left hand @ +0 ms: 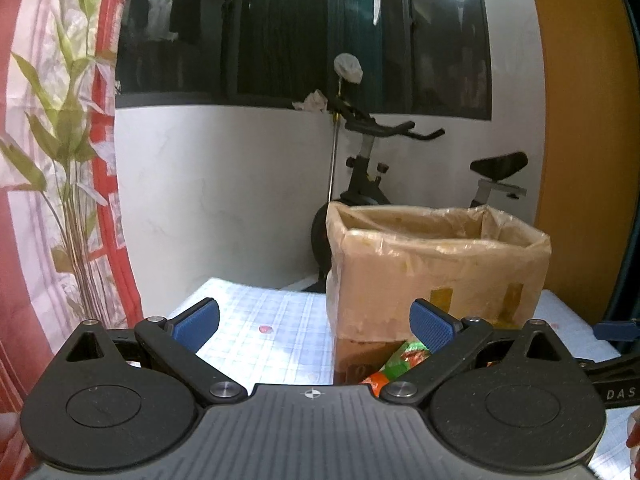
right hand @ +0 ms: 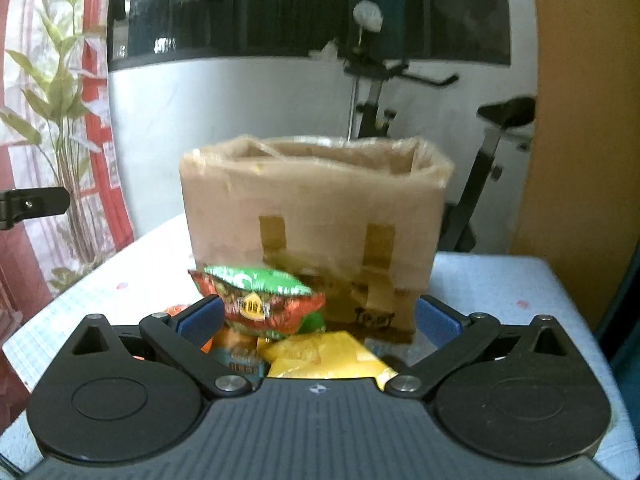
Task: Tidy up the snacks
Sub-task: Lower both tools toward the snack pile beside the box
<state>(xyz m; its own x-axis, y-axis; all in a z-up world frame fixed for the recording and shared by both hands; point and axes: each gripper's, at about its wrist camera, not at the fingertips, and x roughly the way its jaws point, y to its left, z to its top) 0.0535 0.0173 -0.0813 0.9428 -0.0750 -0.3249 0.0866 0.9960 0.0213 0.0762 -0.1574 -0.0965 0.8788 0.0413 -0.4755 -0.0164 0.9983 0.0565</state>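
A taped cardboard box [right hand: 316, 216] with an open top stands on the table; it also shows in the left wrist view [left hand: 436, 272]. Snack packets lie piled against its front: a green and red bag [right hand: 260, 296], a yellow packet [right hand: 324, 354] and an orange one [right hand: 178, 310]. My right gripper [right hand: 318, 320] is open just above this pile, holding nothing. My left gripper [left hand: 314, 324] is open and empty, left of the box, with part of the green and red bag [left hand: 404, 358] near its right finger.
The table has a light checked cloth [left hand: 260, 320]. An exercise bike [left hand: 372, 168] stands behind the box against a white wall. A red curtain with a leaf print [left hand: 60, 160] hangs on the left. An orange panel [left hand: 580, 120] is at the right.
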